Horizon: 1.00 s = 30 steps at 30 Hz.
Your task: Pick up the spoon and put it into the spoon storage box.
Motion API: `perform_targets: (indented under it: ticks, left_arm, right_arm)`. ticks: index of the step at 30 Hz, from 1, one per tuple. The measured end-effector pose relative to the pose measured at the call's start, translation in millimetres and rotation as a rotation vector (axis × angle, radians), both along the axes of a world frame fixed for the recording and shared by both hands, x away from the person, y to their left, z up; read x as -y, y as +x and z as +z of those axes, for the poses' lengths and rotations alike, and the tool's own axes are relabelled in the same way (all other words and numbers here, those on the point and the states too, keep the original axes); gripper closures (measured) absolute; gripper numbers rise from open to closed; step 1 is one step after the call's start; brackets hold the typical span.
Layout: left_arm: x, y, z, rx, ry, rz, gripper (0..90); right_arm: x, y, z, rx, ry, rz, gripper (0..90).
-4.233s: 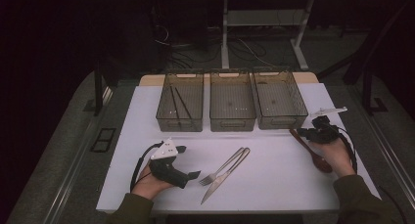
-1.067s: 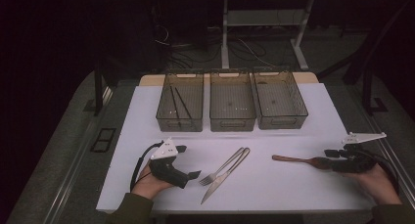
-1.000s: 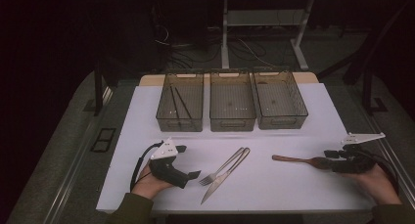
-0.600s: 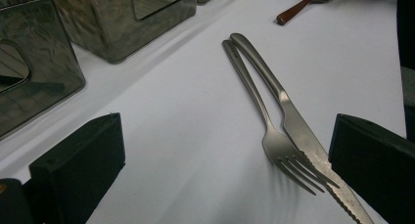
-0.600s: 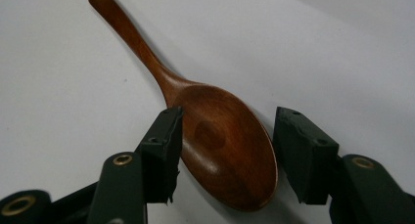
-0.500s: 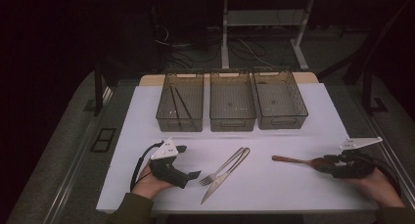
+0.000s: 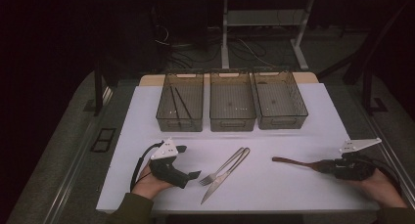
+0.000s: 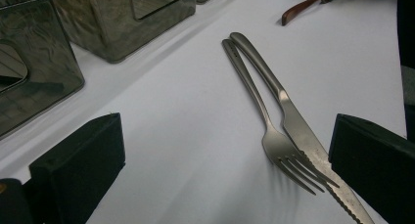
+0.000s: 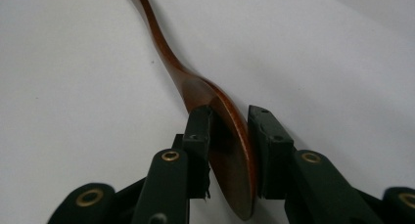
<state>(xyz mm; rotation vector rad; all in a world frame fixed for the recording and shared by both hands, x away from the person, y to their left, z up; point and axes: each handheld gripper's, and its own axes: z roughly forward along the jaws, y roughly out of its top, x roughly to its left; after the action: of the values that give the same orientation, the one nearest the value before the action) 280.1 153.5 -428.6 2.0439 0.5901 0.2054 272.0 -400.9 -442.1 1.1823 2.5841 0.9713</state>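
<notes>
A brown wooden spoon [image 9: 171, 62] lies on the white mat [image 7: 274, 190] at the right, its handle [image 7: 293, 162] pointing left. My right gripper [image 9: 229, 121] has just been closing and is now shut on the spoon's bowl, which stands on edge between the pads. In the high view that gripper [image 7: 327, 166] rests low on the mat. A steel fork [image 8: 274, 141] and knife [image 8: 298, 128] lie side by side in the middle. My left gripper [image 8: 230, 141] is open, its jaws wide apart on either side of the fork tines, touching nothing.
Three clear bins stand in a row at the back: the left bin [image 7: 161, 117] holds dark chopsticks [image 7: 177, 102], while the middle bin [image 7: 233, 121] and right bin [image 7: 293, 120] look bare. The mat's front edge runs just before both hands.
The right gripper's jaws have closed in on the spoon's bowl. Both hands stay in place, and the fork and knife have not moved.
</notes>
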Motion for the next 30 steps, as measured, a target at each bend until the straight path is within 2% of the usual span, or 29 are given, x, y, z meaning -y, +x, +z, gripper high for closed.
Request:
perform_targets:
  ticks: [8,18,21,30]
  left_arm:
    - [0.2,-0.1,-0.1,0.001,-0.001,0.000,0.0]
    - [0.3,-0.2,-0.2,0.000,-0.001,0.000,0.0]
    - [0.3,-0.1,-0.2,0.002,-0.003,0.001,0.0]
    - [0.3,-0.1,-0.3,0.001,-0.002,0.001,0.0]
  right_arm:
    - [0.8,0.2,0.6,-0.023,0.009,0.026,77.2]
    - [1.2,-1.0,-0.5,-0.019,0.015,0.047,78.7]
    - [-0.6,-1.2,0.2,-0.014,0.007,0.069,78.9]
    - [-12.6,2.1,5.2,-0.011,0.041,0.088,79.1]
